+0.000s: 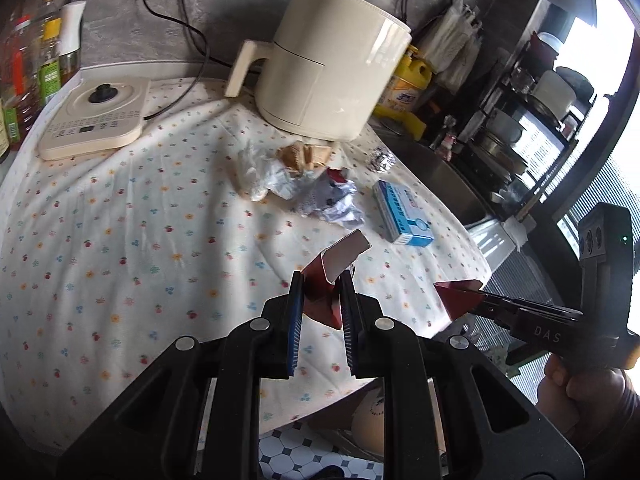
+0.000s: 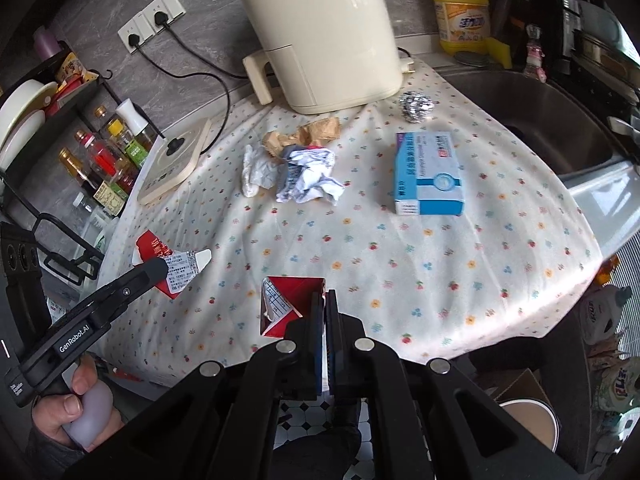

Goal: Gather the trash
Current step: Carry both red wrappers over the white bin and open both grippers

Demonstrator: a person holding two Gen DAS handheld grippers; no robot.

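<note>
Left wrist view: the left gripper has its jaws closed on a torn red carton piece, lifted above the near edge of the worktop. The right gripper pinches a second red carton scrap between nearly touching jaws, also at the near edge. Both appear mid-carry. Crumpled paper, a white tissue wad, a brown wrapper, a foil ball and a blue medicine box remain towards the far edge, by the air fryer. Next, each scrap likely needs dropping into a bin, which cannot be identified with certainty.
</note>
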